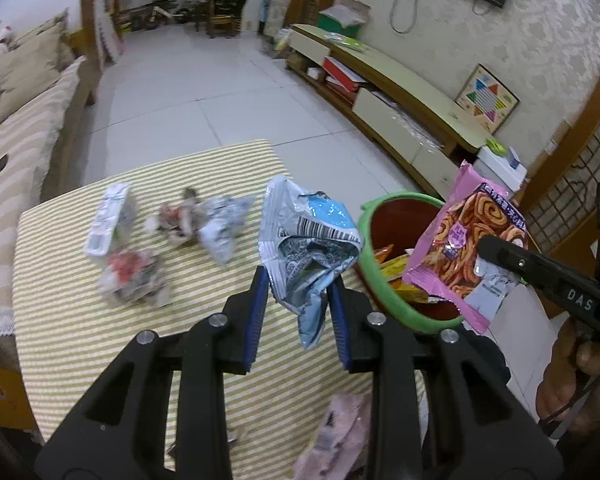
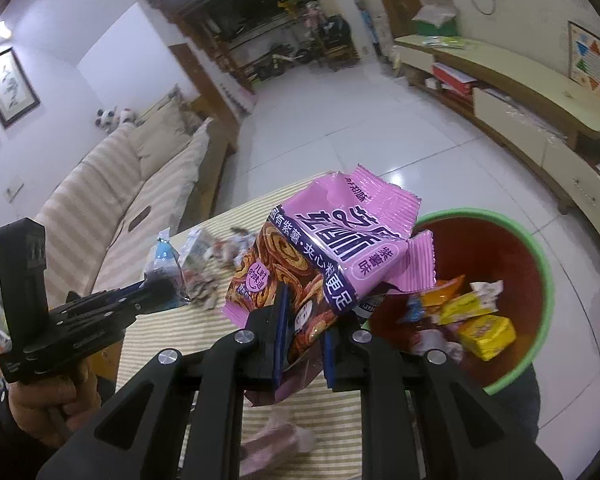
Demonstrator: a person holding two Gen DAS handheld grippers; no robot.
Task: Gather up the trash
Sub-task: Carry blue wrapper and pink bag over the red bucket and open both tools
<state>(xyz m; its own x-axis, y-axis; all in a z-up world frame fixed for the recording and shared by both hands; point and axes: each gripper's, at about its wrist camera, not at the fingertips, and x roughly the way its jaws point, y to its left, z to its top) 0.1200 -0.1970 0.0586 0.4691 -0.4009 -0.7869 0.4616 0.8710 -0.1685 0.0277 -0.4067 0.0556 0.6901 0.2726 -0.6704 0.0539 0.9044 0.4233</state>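
Trash is hanging from both tools: the right hand-held gripper (image 2: 302,336) is pinching a pink crinkled snack bag (image 2: 328,248) beside the green-rimmed red plastic bin (image 2: 540,256), and should be moving over its opening before releasing; the left hand-held gripper (image 1: 298,280) is clamping a silver-blue foil wrapper (image 1: 308,236) above the striped worktop (image 1: 80,320).

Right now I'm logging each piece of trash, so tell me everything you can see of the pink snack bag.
The pink snack bag is glossy plastic film, printed with spiral biscuits, a dark purple band and Chinese text. It is crumpled, torn open with ragged crimped edges, and held tilted in the air. The right gripper is shut on its lower part, blue fingers pressing both sides. It hangs beside the green-rimmed bin, above the striped table.
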